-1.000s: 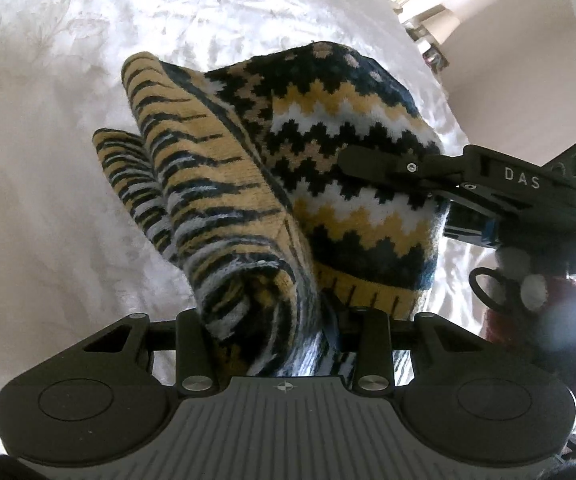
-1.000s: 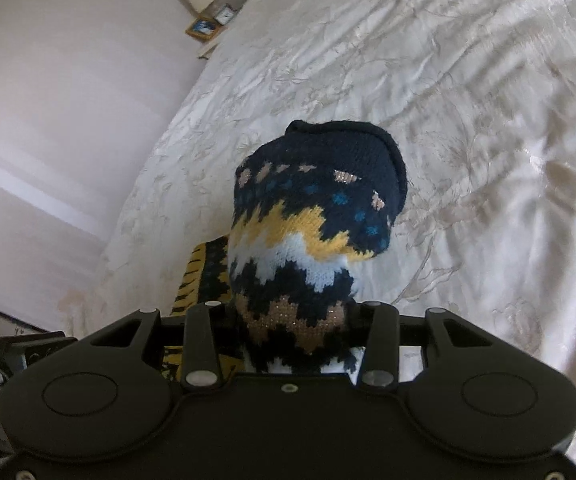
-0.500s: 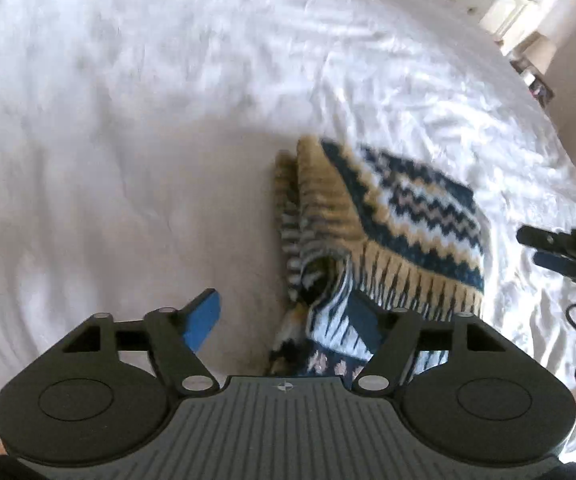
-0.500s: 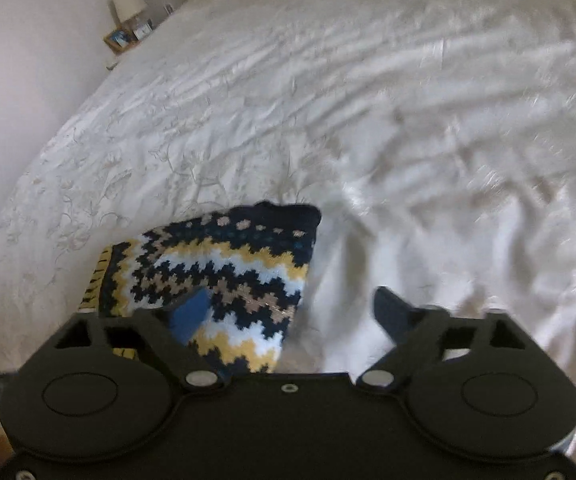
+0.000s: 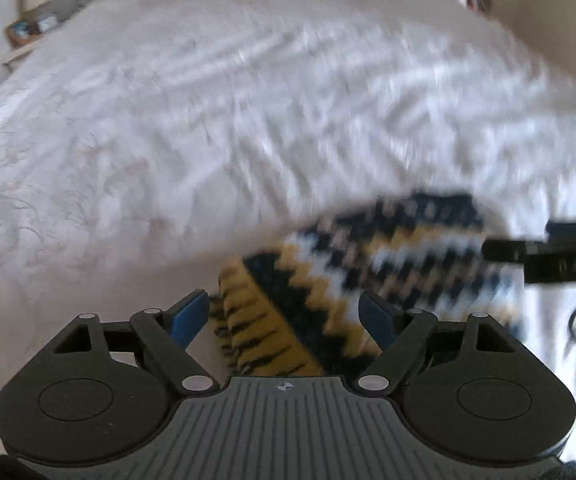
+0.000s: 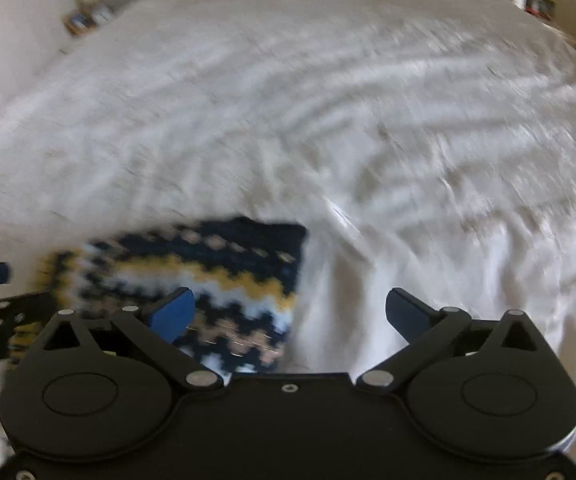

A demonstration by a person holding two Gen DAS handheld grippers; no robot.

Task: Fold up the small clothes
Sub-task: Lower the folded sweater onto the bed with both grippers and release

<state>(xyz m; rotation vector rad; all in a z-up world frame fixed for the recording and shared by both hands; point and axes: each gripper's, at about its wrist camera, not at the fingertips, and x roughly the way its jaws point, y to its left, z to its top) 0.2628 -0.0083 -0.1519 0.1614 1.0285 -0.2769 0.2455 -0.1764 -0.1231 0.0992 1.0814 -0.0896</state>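
Left gripper (image 5: 286, 314): jaws spread and opening wider, hat (image 5: 352, 276) lying between the blue pads (image 5: 190, 314) but clear of both. Right gripper (image 6: 290, 310): jaws wide and opening, left pad (image 6: 172, 312) over the hat's (image 6: 216, 284) near edge, nothing pinched. Hat resting flat on the bedspread (image 5: 208, 120), yellow ribbed brim toward the left gripper, dark navy crown toward the right. Beyond, rumpled white cover up to a blurred nightstand (image 5: 28, 30) by the wall.
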